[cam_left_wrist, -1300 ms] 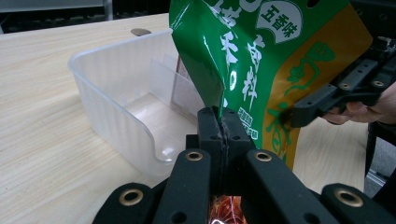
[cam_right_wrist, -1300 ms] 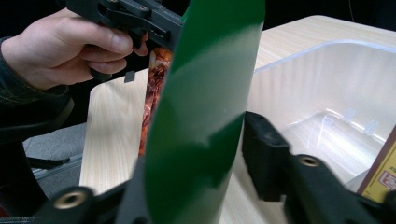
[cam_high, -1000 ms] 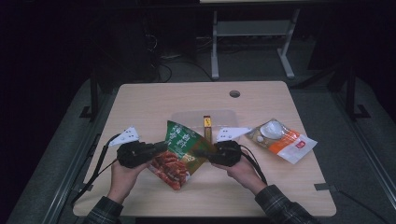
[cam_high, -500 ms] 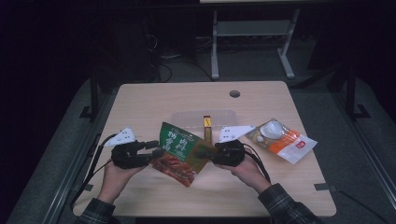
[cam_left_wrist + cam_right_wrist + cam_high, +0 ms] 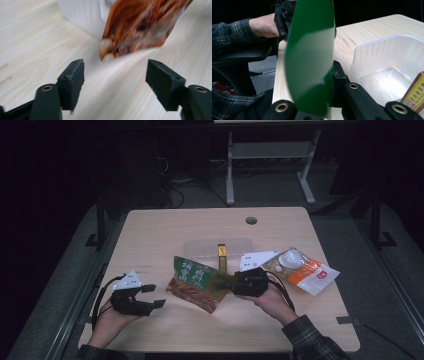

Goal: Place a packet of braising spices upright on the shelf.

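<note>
A snack packet (image 5: 194, 282), green on top with an orange-brown food picture, hangs just above the table, tilted. My right gripper (image 5: 231, 283) is shut on its right edge. In the right gripper view the packet's green back (image 5: 312, 55) stands between the closed jaws. My left gripper (image 5: 154, 296) sits apart to the packet's left. Its jaws have just been opening and nothing is between them. In the left gripper view the packet (image 5: 142, 25) hangs ahead of the open gripper (image 5: 115, 75), clear of both pads.
A clear plastic tray (image 5: 200, 246) lies behind the packet with a small yellow-red box (image 5: 221, 251) in it. A white and orange packet (image 5: 307, 272) lies at the right. The tray's wall (image 5: 387, 62) and the box (image 5: 415, 92) are close to my right gripper.
The left gripper has opened, let go of the packet's left edge and drawn away to the left and down. The right gripper still holds the packet.
</note>
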Motion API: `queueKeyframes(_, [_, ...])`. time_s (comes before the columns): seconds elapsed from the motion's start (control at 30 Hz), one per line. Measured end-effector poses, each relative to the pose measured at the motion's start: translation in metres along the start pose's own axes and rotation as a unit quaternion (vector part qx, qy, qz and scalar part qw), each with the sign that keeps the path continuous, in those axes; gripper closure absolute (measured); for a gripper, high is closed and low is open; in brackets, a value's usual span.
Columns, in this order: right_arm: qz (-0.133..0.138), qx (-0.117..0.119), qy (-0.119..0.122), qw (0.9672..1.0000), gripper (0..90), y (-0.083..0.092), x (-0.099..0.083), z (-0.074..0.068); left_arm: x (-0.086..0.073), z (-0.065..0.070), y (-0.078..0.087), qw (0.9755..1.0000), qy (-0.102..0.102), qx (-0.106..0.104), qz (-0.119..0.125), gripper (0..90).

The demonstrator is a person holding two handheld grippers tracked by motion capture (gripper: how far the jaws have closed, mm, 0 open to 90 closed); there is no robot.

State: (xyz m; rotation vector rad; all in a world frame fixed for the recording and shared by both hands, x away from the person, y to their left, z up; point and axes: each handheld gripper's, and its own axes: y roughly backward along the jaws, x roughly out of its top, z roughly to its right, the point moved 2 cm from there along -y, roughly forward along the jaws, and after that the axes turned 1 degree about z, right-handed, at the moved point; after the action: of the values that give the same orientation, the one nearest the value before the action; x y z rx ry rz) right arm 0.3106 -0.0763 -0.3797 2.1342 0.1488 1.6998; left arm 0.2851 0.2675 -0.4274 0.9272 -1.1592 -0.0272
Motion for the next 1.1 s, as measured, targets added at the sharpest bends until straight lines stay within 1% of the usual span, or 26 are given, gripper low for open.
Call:
queueKeyframes(0.1, [-0.002, 0.001, -0.002, 1.0000, 89.7, 0.001, 0.002, 0.001, -0.007, 0.000, 0.000, 1.0000, 0.002, 0.000, -0.008, 26.9])
queueKeyframes(0.13, [-0.002, 0.002, -0.005, 1.0000, 89.7, 0.002, 0.002, 0.001, -0.009, -0.001, 0.001, 0.9999, -0.004, 0.002, -0.014, 26.0])
queueKeyframes(0.2, [-0.002, 0.002, -0.012, 0.9999, 89.7, 0.003, 0.005, 0.000, -0.013, -0.001, 0.000, 0.9998, -0.002, 0.005, -0.019, 24.5])
queueKeyframes(0.23, [0.002, 0.004, -0.013, 0.9999, 89.7, 0.004, 0.006, 0.000, -0.015, -0.002, 0.001, 0.9997, -0.005, 0.007, -0.022, 23.8])
queueKeyframes(0.27, [0.003, 0.004, -0.015, 0.9999, 89.8, 0.005, 0.007, 0.000, -0.016, -0.003, 0.001, 0.9997, -0.002, 0.009, -0.023, 23.6])
queueKeyframes(0.33, [0.006, 0.006, -0.016, 0.9998, 89.7, 0.006, 0.010, 0.001, -0.017, -0.005, 0.001, 0.9996, -0.004, 0.014, -0.024, 22.2])
queueKeyframes(0.43, [0.011, 0.010, -0.018, 0.9997, 89.8, 0.008, 0.015, 0.002, -0.017, -0.006, -0.001, 0.9997, -0.003, 0.011, -0.023, 20.4])
queueKeyframes(0.47, [0.011, 0.010, -0.020, 0.9997, 89.7, 0.008, 0.016, 0.002, -0.018, -0.006, -0.002, 0.9997, -0.003, 0.013, -0.020, 20.0])
queueKeyframes(0.5, [0.013, 0.008, -0.017, 0.9997, 89.7, 0.009, 0.018, 0.003, -0.018, -0.007, -0.002, 0.9996, -0.006, 0.014, -0.022, 19.4])
queueKeyframes(0.57, [0.013, 0.007, -0.018, 0.9997, 89.8, 0.010, 0.021, 0.003, -0.019, -0.007, -0.004, 0.9996, -0.006, 0.014, -0.025, 18.5])
queueKeyframes(0.6, [0.015, 0.005, -0.020, 0.9997, 89.8, 0.011, 0.023, 0.004, -0.019, -0.009, -0.005, 0.9994, -0.012, 0.015, -0.029, 18.5])
queueKeyframes(0.67, [0.018, 0.002, -0.024, 0.9995, 89.8, 0.012, 0.025, 0.005, -0.020, -0.009, -0.006, 0.9993, -0.010, 0.015, -0.032, 18.4])
queueKeyframes(0.73, [0.022, -0.001, -0.028, 0.9994, 89.7, 0.015, 0.027, 0.006, -0.020, -0.010, -0.007, 0.9992, -0.012, 0.017, -0.033, 18.3])
queueKeyframes(0.77, [0.024, -0.003, -0.030, 0.9993, 89.7, 0.016, 0.028, 0.007, -0.020, -0.011, -0.007, 0.9992, -0.011, 0.017, -0.035, 18.3])
queueKeyframes(0.8, [0.026, -0.005, -0.032, 0.9991, 89.7, 0.017, 0.030, 0.008, -0.020, -0.011, -0.008, 0.9994, -0.007, 0.017, -0.030, 18.2])
queueKeyframes(0.87, [0.031, -0.011, -0.034, 0.9989, 89.7, 0.020, 0.033, 0.009, -0.020, -0.012, -0.008, 0.9995, -0.007, 0.014, -0.029, 18.1])
queueKeyframes(0.9, [0.034, -0.012, -0.035, 0.9987, 89.7, 0.021, 0.034, 0.009, -0.021, -0.012, -0.009, 0.9995, -0.003, 0.014, -0.029, 18.1])
queueKeyframes(0.97, [0.041, -0.016, -0.037, 0.9983, 89.7, 0.023, 0.038, 0.011, -0.021, -0.013, -0.010, 0.9993, -0.003, 0.011, -0.035, 18.0])
queueKeyframes(1.03, [0.047, -0.021, -0.042, 0.9978, 89.7, 0.025, 0.041, 0.014, -0.021, -0.014, -0.011, 0.9993, -0.003, 0.010, -0.035, 17.9])
queueKeyframes(1.07, [0.047, -0.024, -0.044, 0.9976, 89.7, 0.026, 0.043, 0.014, -0.021, -0.013, -0.012, 0.9995, 0.000, 0.010, -0.031, 17.9])
queueKeyframes(1.1, [0.051, -0.029, -0.043, 0.9974, 89.7, 0.027, 0.045, 0.016, -0.021, -0.014, -0.013, 0.9994, -0.003, 0.009, -0.034, 17.8])
